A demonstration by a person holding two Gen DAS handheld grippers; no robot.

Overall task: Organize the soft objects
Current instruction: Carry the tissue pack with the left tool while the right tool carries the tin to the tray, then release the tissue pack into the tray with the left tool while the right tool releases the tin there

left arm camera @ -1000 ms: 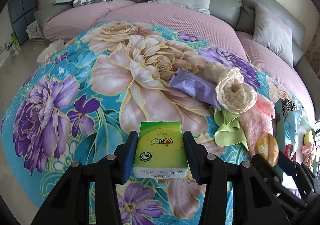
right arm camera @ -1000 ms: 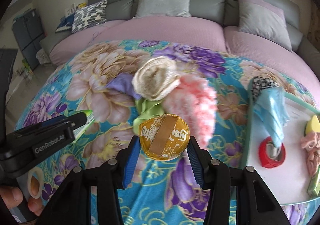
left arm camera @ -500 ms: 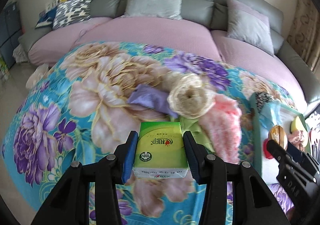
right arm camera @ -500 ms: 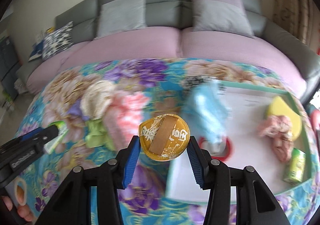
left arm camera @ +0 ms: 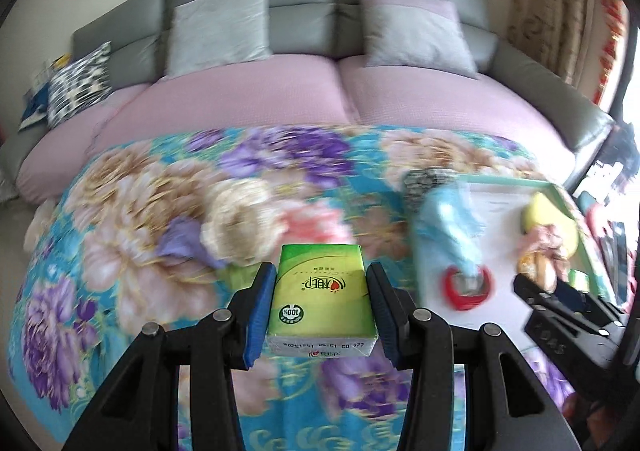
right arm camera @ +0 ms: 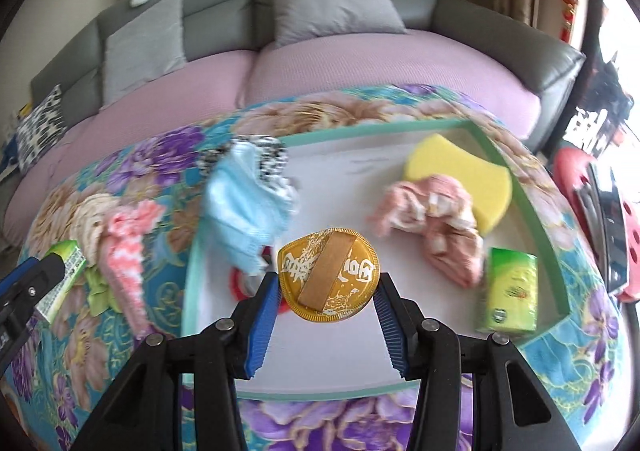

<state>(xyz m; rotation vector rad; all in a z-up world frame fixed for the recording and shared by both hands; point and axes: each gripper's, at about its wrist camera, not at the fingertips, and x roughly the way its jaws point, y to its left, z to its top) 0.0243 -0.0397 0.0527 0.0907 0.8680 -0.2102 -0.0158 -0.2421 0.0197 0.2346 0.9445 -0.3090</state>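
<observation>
both grippers loaded above the floral blanket

the left gripper (left arm camera: 322, 307) is clamped on a green tissue pack (left arm camera: 322, 301); its blue pads press the pack's two long sides, the jaws partly closed to the pack's width. the pack's long axis runs straight away from the camera, along the fingers, with the printed end face and its date code turned toward the lens and the far end pointing at the sofa (left arm camera: 320, 35). it hangs over the floral blanket (left arm camera: 120, 251), just left of the white tray (left arm camera: 508, 211).

the right gripper (right arm camera: 326, 303) is clamped on a gold round packet (right arm camera: 329, 280), pinched at its left and right edges. the disc stands roughly upright, face toward the camera; a tan strip crosses it on a diagonal from lower left to upper right. it is held above the tray (right arm camera: 528, 211), over the near middle of its white floor.

in the tray lie a yellow sponge (right arm camera: 464, 175) at the far right, a pink cloth (right arm camera: 436, 227) touching its near edge, and a second green tissue pack (right arm camera: 510, 293) at the near right corner, long axis running front to back. a light blue cloth (right arm camera: 244, 203) drapes over the tray's left rim, partly covering a red ring (right arm camera: 236, 285). left of the tray on the blanket sit a pink knitted piece (right arm camera: 128, 247) and a cream knitted piece (right arm camera: 90, 219), touching each other.
</observation>
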